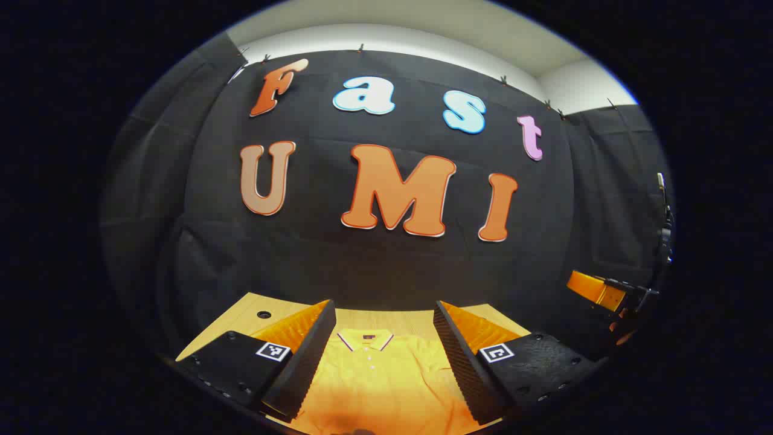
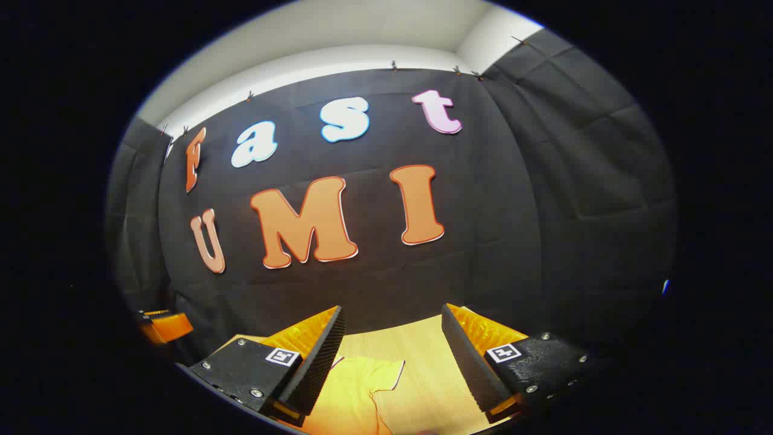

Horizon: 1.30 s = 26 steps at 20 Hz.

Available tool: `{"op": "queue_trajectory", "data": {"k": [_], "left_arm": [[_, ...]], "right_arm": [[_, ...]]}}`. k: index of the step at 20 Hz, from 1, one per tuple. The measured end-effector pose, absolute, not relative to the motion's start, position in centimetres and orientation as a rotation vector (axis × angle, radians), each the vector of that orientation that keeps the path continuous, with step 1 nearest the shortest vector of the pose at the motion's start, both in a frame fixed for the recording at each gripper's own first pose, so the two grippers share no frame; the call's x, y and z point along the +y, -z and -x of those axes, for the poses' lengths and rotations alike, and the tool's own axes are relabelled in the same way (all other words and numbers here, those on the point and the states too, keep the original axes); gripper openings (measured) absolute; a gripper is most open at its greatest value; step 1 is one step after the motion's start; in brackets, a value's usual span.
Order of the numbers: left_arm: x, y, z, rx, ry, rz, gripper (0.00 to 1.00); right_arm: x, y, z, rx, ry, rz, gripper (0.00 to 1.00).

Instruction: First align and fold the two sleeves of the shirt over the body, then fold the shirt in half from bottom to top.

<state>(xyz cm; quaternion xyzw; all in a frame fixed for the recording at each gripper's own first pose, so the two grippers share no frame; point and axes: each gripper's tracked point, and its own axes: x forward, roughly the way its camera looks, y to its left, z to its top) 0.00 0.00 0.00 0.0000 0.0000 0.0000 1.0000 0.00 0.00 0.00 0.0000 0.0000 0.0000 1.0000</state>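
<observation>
Jaws of both grippers gape wide above shirt (image 1: 386,374)

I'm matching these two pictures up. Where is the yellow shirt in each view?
Left gripper view: the shirt lies bottom centre between the open fingers, collar toward the wall.
Right gripper view: one sleeve of the shirt shows at bottom, left of centre.
Shared landmark: the wooden table under it.

My left camera looks level across the table (image 1: 416,317) at the back wall (image 1: 386,254), shirt (image 1: 386,374) near below. My right camera faces that wall (image 2: 386,272) from farther right, sharing shirt (image 2: 350,393) and table (image 2: 423,362).
</observation>
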Motion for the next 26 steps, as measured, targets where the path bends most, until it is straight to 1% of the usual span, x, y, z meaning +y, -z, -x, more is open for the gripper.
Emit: {"op": "queue_trajectory", "data": {"k": [2, 3, 4, 5, 6, 7, 8, 9, 10, 11, 13, 16, 18, 20, 24, 25, 26], "left_arm": [[1.1, -1.4, -1.0, -0.028, 0.017, 0.021, 0.97], [2.6, -2.4, -1.3, -0.056, -0.013, 0.014, 0.98], [4.3, -3.5, -1.6, -0.081, -0.07, 0.0, 0.97], [6.3, -4.1, -2.1, -0.089, -0.127, -0.011, 0.94], [7.6, -4.4, -2.2, -0.089, -0.164, -0.017, 0.98], [8.5, -4.4, -2.3, -0.091, -0.203, -0.019, 0.97], [9.5, -4.6, -2.2, -0.095, -0.24, -0.017, 0.94], [10.4, -4.5, -2.2, -0.097, -0.27, -0.015, 0.98], [11.2, -4.5, -2.3, -0.091, -0.296, -0.008, 0.94], [11.9, -4.2, -2.7, -0.081, -0.317, 0.004, 0.98], [12.7, -3.6, -3.6, -0.052, -0.321, 0.022, 0.98], [14.2, -3.8, -5.6, -0.036, -0.29, -0.011, 0.98], [15.0, -3.7, -6.8, -0.026, -0.257, -0.041, 0.98], [16.1, -3.5, -7.5, -0.015, -0.251, -0.049, 0.97], [17.7, -2.7, -8.2, 0.001, -0.235, -0.035, 0.98], [18.4, -2.5, -8.5, 0.006, -0.242, -0.04, 0.98], [18.9, -2.5, -8.7, 0.008, -0.247, -0.04, 0.98]], "right_arm": [[1.8, -0.9, -0.8, -0.003, -0.05, -0.003, 1.0], [2.1, -2.1, -1.5, -0.026, -0.071, -0.049, 1.0], [2.1, -2.8, -2.5, -0.032, -0.074, -0.084, 0.97], [1.5, -2.8, -3.7, -0.022, -0.06, -0.087, 0.96], [1.4, -2.6, -4.7, -0.004, -0.055, -0.061, 0.97], [1.4, -2.4, -6.1, 0.007, -0.057, -0.039, 1.0], [1.9, -2.3, -7.2, 0.018, -0.074, -0.032, 0.98], [2.4, -2.2, -8.2, 0.031, -0.093, -0.038, 0.97], [2.4, -1.8, -8.9, 0.054, -0.095, -0.046, 0.97], [2.5, -1.3, -9.4, 0.073, -0.095, -0.044, 0.97], [2.7, -0.3, -10.3, 0.108, -0.091, -0.018, 0.98], [1.9, 1.5, -10.7, 0.163, -0.023, -0.022, 0.98], [2.2, 3.0, -10.6, 0.206, 0.004, -0.049, 0.98], [2.7, 3.9, -10.5, 0.245, 0.03, -0.041, 0.97], [4.1, 4.0, -10.9, 0.288, 0.022, -0.003, 0.98], [4.6, 4.0, -11.3, 0.301, 0.01, -0.007, 1.0], [5.0, 4.1, -11.8, 0.316, 0.004, -0.008, 0.97]]}}
